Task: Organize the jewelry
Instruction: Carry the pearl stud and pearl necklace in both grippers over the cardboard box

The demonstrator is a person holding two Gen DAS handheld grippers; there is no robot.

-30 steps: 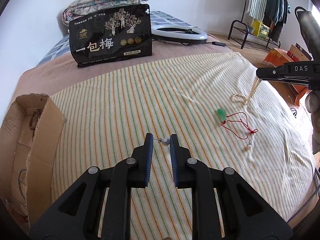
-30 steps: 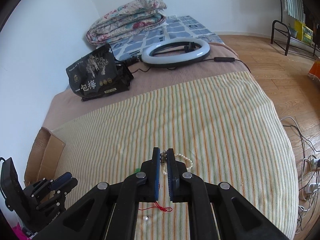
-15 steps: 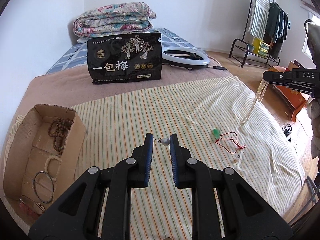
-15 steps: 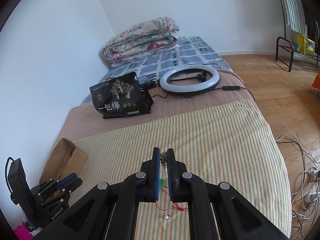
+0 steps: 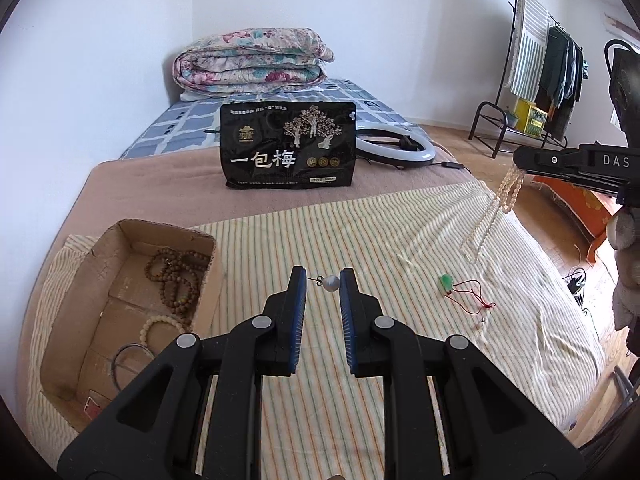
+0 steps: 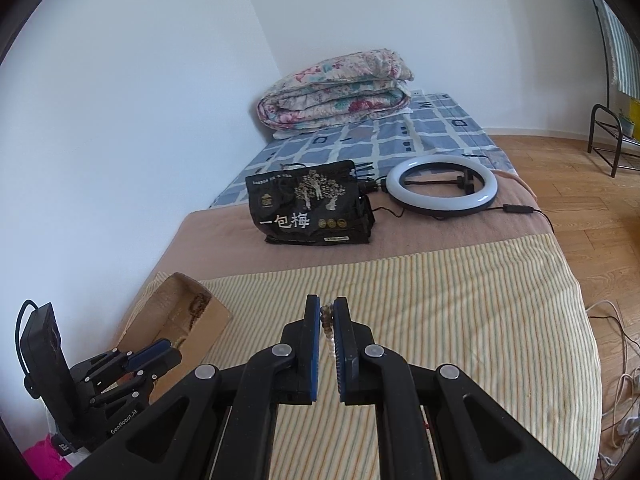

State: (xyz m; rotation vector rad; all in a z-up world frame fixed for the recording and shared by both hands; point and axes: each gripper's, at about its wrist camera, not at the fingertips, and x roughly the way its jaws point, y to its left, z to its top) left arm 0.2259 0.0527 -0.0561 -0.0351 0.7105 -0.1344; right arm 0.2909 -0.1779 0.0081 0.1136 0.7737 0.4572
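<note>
My left gripper (image 5: pixel 323 282) is shut on a small pearl earring (image 5: pixel 330 283), held above the striped cloth (image 5: pixel 320 232). A cardboard box (image 5: pixel 132 304) at the left holds brown bead strings (image 5: pixel 176 276), a pale bracelet and a dark ring. My right gripper (image 6: pixel 327 312) is shut on a pearl necklace (image 5: pixel 492 216); in the left wrist view it hangs free from the gripper at the right, above the cloth. A green pendant on a red cord (image 5: pixel 447 282) lies on the cloth below it. The left gripper also shows in the right wrist view (image 6: pixel 154 354), by the box (image 6: pixel 176 312).
A black snack bag (image 5: pixel 290 152) stands behind the cloth, with a white ring light (image 5: pixel 396 148) beside it. A folded quilt (image 5: pixel 252 62) lies at the far end of the bed. A clothes rack (image 5: pixel 532 80) stands at the right. Cables lie on the floor (image 6: pixel 616 360).
Both grippers have risen and pulled back. The pearl necklace has been lifted off the cloth and now hangs free. The box and its contents have come into the left view.
</note>
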